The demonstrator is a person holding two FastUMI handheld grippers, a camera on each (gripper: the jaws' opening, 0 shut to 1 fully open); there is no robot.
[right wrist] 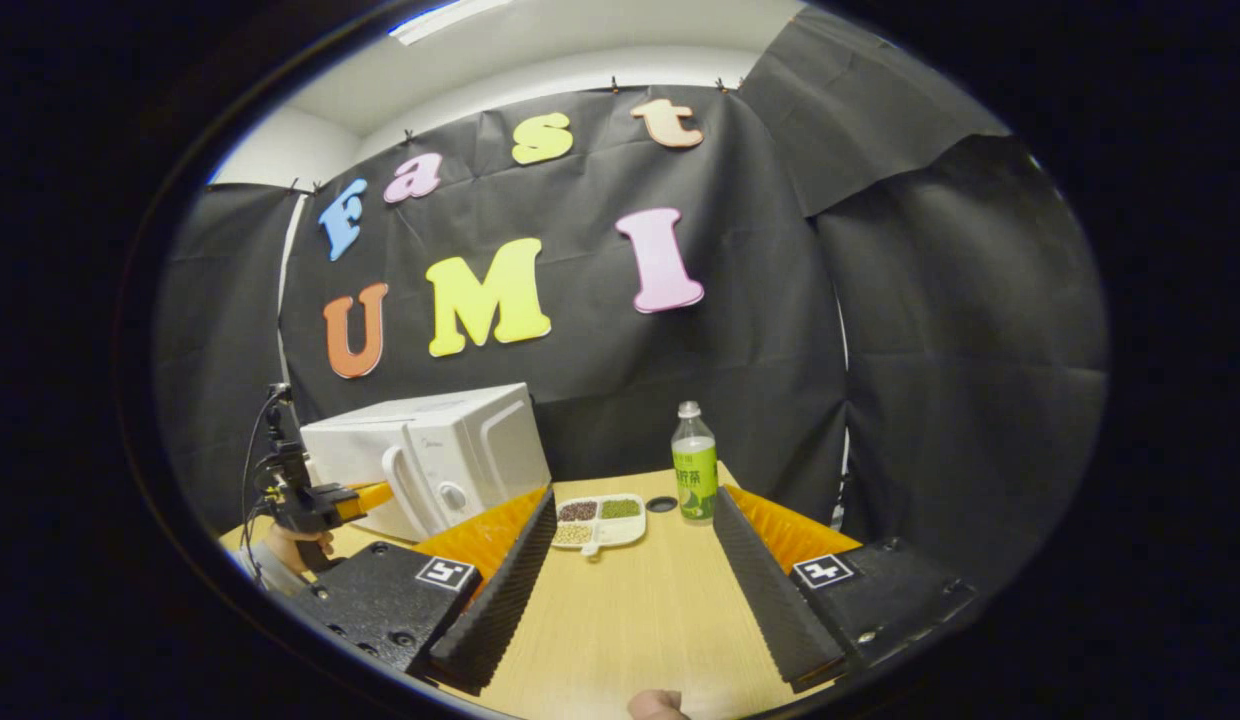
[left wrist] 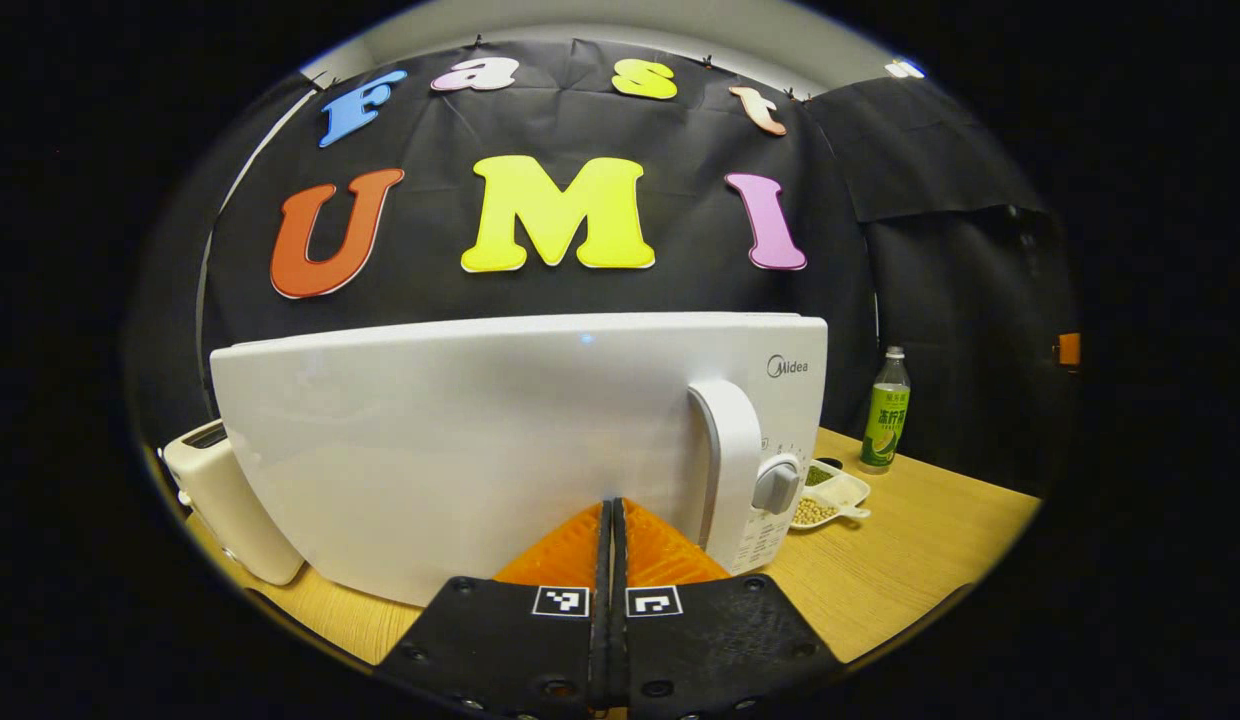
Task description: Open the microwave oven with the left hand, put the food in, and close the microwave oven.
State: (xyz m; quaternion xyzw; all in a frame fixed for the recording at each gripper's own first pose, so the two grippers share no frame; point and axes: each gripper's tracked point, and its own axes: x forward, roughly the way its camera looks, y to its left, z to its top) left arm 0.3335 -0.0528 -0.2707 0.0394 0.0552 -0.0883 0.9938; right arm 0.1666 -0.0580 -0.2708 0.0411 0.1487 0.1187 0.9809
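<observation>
Your left gripper (left wrist: 612, 520) fingers are pressed together, tips near the closed microwave (left wrist: 500, 440) door; right gripper (right wrist: 630, 590) spread wide over table (right wrist: 630, 620).

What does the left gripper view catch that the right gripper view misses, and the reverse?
Left gripper view alone: a cream toaster beside the microwave, and the left gripper closed just short of its door. Right gripper view alone: the right gripper open over the table, a small black cap, and a hand holding the left gripper. Both: microwave with door shut, its handle, the divided food tray and the green bottle.
</observation>
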